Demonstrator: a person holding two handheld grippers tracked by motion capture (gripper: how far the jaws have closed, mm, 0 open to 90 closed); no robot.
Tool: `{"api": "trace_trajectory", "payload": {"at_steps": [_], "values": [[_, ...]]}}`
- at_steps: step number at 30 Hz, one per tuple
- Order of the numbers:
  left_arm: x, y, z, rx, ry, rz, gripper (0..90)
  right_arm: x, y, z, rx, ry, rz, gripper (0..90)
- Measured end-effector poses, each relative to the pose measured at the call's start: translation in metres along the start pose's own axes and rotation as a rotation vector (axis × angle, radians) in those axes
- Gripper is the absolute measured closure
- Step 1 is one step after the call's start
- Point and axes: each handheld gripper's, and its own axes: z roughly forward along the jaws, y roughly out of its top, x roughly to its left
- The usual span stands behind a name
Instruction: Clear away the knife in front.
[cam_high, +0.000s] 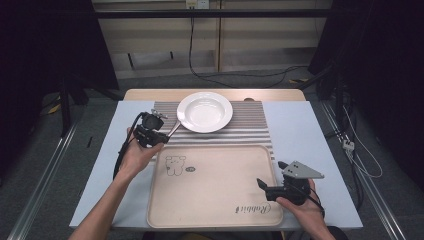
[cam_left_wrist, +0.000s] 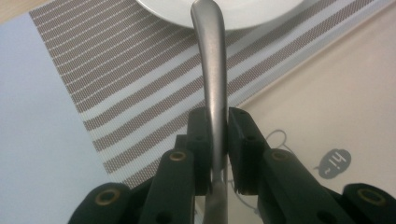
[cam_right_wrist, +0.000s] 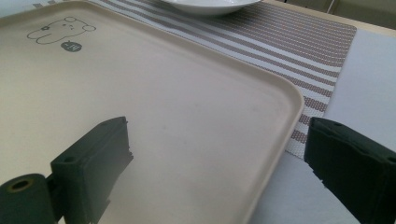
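Observation:
My left gripper (cam_high: 163, 135) is shut on a slim metal utensil (cam_high: 174, 128) at the tray's far left corner. In the left gripper view the black jaws clamp the utensil (cam_left_wrist: 212, 70) mid-handle, and its far end reaches over the rim of the white plate (cam_left_wrist: 224, 7); I cannot tell which end that is. The plate (cam_high: 205, 111) sits on a striped placemat (cam_high: 250, 127). My right gripper (cam_high: 271, 174) is open over the right edge of the beige tray (cam_high: 215, 195). In the right gripper view its jaws (cam_right_wrist: 219, 140) stand wide apart with nothing between them, above the tray (cam_right_wrist: 163, 107).
The tray bears a bear drawing (cam_high: 175, 165) and a "Rabbit" print near its front edge. A pale blue-grey cover (cam_high: 300, 130) lies on the table under the placemat and tray. Cables run across the floor beyond the table.

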Motion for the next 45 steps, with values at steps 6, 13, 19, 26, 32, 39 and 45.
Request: {"api": "trace_trajectory", "payload": {"at_steps": [6,13,19,26,32,39,45], "values": [[-0.012,-0.007,-0.001,0.000,-0.028,0.007,79.8,0.000,0.000,-0.001,-0.004,0.005,-0.003,6.9],[-0.030,-0.009,0.003,0.012,-0.049,0.039,79.9,0.000,0.000,0.001,0.001,0.003,-0.001,6.8],[-0.044,-0.015,0.010,0.037,-0.061,0.057,79.8,-0.001,0.000,0.001,-0.004,0.002,-0.004,6.8],[-0.056,-0.022,0.027,0.081,-0.091,0.073,79.8,0.001,0.000,0.000,-0.002,0.008,-0.006,6.9],[-0.067,-0.030,0.029,0.097,-0.099,0.092,79.8,0.001,0.000,0.000,-0.003,0.013,-0.008,6.9],[-0.066,-0.035,0.037,0.124,-0.101,0.052,79.8,0.001,0.000,-0.001,-0.004,0.014,-0.009,6.9],[-0.065,-0.036,0.036,0.126,-0.107,0.021,79.7,0.002,0.000,-0.001,-0.004,0.015,-0.010,6.9]]}}
